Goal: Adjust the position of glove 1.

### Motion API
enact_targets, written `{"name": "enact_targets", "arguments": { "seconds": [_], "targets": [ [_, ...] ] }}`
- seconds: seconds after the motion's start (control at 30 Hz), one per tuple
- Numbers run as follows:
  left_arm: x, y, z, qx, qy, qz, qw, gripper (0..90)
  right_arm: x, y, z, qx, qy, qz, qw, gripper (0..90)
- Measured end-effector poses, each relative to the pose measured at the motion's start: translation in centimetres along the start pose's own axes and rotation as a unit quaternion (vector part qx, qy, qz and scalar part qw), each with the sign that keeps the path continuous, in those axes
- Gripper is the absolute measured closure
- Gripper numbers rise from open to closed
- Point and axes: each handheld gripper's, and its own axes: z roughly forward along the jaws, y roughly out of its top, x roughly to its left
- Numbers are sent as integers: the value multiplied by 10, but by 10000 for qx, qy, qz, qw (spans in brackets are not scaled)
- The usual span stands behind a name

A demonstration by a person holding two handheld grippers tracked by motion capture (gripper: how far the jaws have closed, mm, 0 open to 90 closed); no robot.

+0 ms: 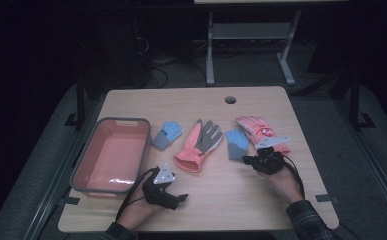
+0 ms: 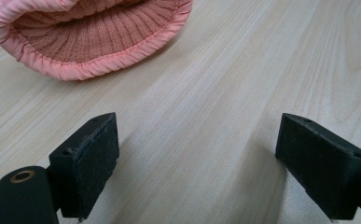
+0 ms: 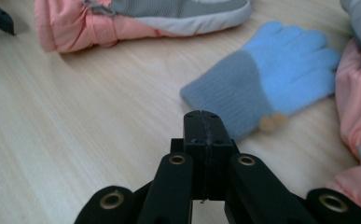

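Four gloves lie in a row across the table. From left to right they are a small blue and grey knit glove (image 1: 167, 135), a pink and grey ski glove (image 1: 201, 145), a second blue knit glove (image 1: 236, 143) and a pink ski glove (image 1: 256, 129). My left gripper (image 1: 181, 198) rests open near the front edge. Its jaws stand wide over bare wood, just short of the pink ski glove's ribbed cuff (image 2: 89, 42). My right gripper (image 1: 247, 160) is shut on nothing. Its tip (image 3: 202, 123) sits just short of the blue knit glove's grey cuff (image 3: 267, 74).
A pink bin with a grey rim (image 1: 83, 165) stands empty at the table's left side. A cable hole (image 1: 230, 99) sits near the far edge. Bare wood (image 1: 231, 195) spreads along the front between my hands. Beyond the table, a metal stand (image 1: 246, 45) rises from the dark floor.
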Motion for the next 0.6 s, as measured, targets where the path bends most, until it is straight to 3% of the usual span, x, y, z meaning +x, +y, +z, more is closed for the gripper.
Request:
{"name": "enact_targets", "arguments": {
  "seconds": [0.03, 0.17, 0.6],
  "targets": [
    [0, 0, 0, -10, -7, 0, 10000, 126, -2, 2, 1, -28, -15, -76, 10000, 898],
    [0, 0, 0, -5, -11, 8, 10000, 126, -9, 7, 5, -133, -30, -3, 9999, 898],
    [1, 0, 0, 1, -24, 36, 10000, 126, -24, 24, 25, -67, -46, 99, 9999, 897]
  ]
}}
